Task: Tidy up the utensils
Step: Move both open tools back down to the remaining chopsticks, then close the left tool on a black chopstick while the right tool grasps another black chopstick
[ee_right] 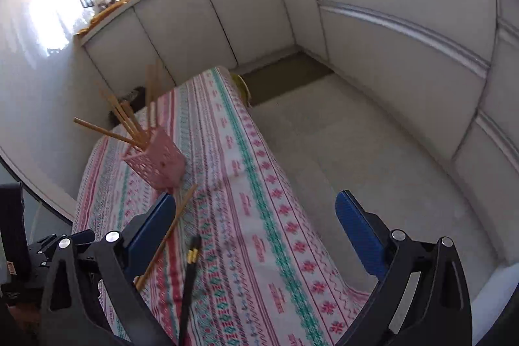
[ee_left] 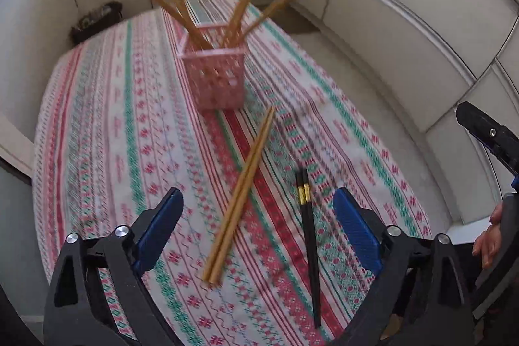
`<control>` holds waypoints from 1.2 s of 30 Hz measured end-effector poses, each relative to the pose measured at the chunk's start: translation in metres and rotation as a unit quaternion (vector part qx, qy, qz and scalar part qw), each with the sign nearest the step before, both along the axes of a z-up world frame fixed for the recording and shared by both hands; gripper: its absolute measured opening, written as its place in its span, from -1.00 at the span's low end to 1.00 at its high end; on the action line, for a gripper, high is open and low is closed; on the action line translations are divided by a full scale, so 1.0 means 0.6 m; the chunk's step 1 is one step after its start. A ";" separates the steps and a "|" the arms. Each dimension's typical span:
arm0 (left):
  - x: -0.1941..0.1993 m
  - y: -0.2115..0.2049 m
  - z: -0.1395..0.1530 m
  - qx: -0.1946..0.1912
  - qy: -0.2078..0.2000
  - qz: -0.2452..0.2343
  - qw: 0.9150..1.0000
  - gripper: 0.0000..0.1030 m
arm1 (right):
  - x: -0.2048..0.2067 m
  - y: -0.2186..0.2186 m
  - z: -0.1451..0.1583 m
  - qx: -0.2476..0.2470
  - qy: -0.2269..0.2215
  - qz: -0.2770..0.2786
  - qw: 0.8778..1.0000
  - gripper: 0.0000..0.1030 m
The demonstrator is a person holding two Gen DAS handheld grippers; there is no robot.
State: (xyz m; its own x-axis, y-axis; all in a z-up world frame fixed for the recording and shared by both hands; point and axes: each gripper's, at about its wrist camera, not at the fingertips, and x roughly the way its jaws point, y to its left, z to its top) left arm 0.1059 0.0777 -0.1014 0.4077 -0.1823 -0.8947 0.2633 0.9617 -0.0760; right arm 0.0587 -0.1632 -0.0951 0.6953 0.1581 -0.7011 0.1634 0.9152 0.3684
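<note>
Two pairs of chopsticks lie on the striped tablecloth in the left wrist view: a wooden pair running diagonally from near the pink basket toward the camera, and a black pair with gold bands just to its right. The left gripper hangs above them, its blue-padded jaws spread wide with nothing pinched; both pairs show in the gap between them. The basket stands upright farther along the table, holding several wooden chopsticks that fan outward. A hand shows at the right edge.

In the right wrist view, the right gripper also has its jaws spread wide and holds nothing. The wooden pair lies beside its left finger, the black pair just right of that. The basket stands beyond them on the cloth, white cabinets behind.
</note>
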 end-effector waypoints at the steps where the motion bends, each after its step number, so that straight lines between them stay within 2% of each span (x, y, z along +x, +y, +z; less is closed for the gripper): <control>1: 0.004 -0.003 -0.018 -0.010 0.025 0.001 1.000 0.59 | -0.001 -0.011 -0.017 0.012 0.019 -0.006 1.000 0.87; 3: 0.020 -0.007 -0.050 -0.038 0.078 0.013 0.996 0.53 | 0.003 -0.030 -0.037 0.040 0.043 -0.005 0.998 0.87; 5: 0.037 -0.013 -0.076 -0.052 0.122 0.023 0.991 0.33 | 0.001 -0.049 -0.043 0.055 0.044 -0.020 0.997 0.87; 7: 0.051 -0.020 -0.098 -0.047 0.152 0.032 0.987 0.18 | 0.002 -0.063 -0.047 0.066 0.043 -0.027 0.996 0.87; 10: 0.060 -0.032 -0.115 -0.027 0.172 0.034 0.984 -0.13 | 0.002 -0.073 -0.052 0.099 0.050 -0.025 0.994 0.87; 13: 0.064 -0.038 -0.121 -0.014 0.171 0.034 0.985 -0.25 | 0.003 -0.075 -0.053 0.111 0.055 -0.020 0.992 0.87; 19: 0.069 -0.049 -0.126 0.000 0.166 0.034 0.986 -0.28 | 0.004 -0.075 -0.057 0.129 0.063 -0.018 0.990 0.87; 20: 0.069 -0.052 -0.127 0.004 0.165 0.035 0.986 -0.38 | 0.004 -0.075 -0.056 0.128 0.063 -0.017 0.990 0.87; 23: 0.087 -0.074 -0.131 0.015 0.169 0.026 0.985 -0.49 | 0.003 -0.073 -0.054 0.125 0.062 -0.017 0.990 0.87; 29: 0.094 -0.091 -0.135 0.024 0.163 0.017 0.986 -0.56 | 0.007 -0.070 -0.057 0.119 0.070 -0.015 0.990 0.87; 31: 0.099 -0.090 -0.142 0.025 0.175 0.016 0.984 -0.55 | 0.009 -0.068 -0.058 0.115 0.074 -0.016 0.991 0.87; 35: 0.088 -0.124 -0.153 0.078 0.140 -0.012 0.987 -0.55 | 0.014 -0.063 -0.063 0.096 0.087 -0.026 0.991 0.87; 36: 0.084 -0.127 -0.155 0.080 0.128 -0.015 0.988 -0.57 | 0.016 -0.061 -0.064 0.093 0.091 -0.026 0.991 0.87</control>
State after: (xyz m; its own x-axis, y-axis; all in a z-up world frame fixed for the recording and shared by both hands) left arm 0.1561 0.0014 -0.1945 0.1608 -0.0389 -0.9862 0.2835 0.9589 0.0084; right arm 0.0684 -0.1995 -0.1337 0.5711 0.2645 -0.7771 0.2868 0.8227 0.4908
